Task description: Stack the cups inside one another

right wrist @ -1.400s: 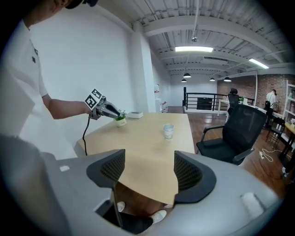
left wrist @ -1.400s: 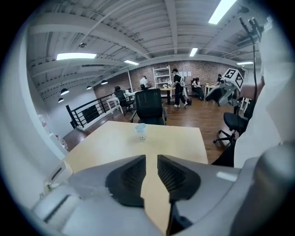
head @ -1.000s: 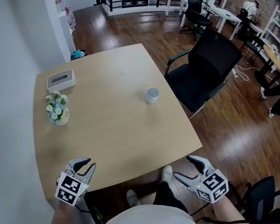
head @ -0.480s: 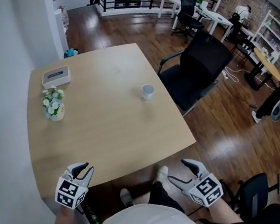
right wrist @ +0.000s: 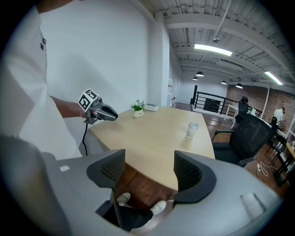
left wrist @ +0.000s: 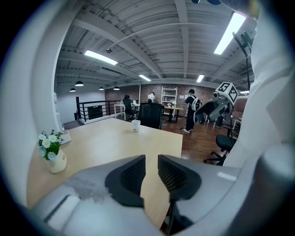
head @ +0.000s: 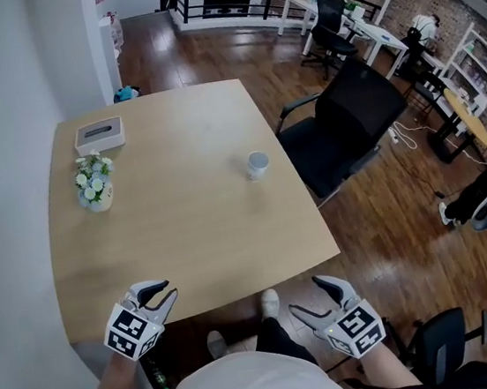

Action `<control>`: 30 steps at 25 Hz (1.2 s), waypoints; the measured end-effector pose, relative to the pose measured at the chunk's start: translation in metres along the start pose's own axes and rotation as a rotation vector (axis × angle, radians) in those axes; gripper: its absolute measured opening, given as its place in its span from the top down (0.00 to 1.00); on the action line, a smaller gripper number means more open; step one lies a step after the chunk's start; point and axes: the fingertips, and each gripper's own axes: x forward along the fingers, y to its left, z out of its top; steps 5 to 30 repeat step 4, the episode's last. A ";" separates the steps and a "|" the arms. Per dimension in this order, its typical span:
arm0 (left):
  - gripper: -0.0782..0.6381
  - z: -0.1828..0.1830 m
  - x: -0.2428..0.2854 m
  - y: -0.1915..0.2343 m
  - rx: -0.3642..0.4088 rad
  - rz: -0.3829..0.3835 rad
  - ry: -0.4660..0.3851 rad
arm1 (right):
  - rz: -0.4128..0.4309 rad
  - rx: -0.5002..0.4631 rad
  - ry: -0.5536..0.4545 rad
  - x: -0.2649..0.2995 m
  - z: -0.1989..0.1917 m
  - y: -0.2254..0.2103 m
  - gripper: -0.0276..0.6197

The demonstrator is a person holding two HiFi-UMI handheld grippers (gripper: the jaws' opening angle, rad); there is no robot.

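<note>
A white cup stands on the desk near its 3 o'clock edge. The left gripper hovers at the desk's 7 o'clock corner, jaws slightly apart, nothing between them. The right gripper, off the 5 o'clock corner, gapes wide and empty.

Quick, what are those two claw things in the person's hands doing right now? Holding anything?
Left gripper: open by a narrow gap, nothing in it.
Right gripper: open wide, nothing in it.
</note>
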 end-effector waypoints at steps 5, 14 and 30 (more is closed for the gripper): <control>0.76 0.005 0.009 0.000 -0.010 0.001 -0.001 | 0.011 0.000 0.009 0.005 0.001 -0.011 0.45; 0.76 0.005 0.009 0.000 -0.010 0.001 -0.001 | 0.011 0.000 0.009 0.005 0.001 -0.011 0.45; 0.76 0.005 0.009 0.000 -0.010 0.001 -0.001 | 0.011 0.000 0.009 0.005 0.001 -0.011 0.45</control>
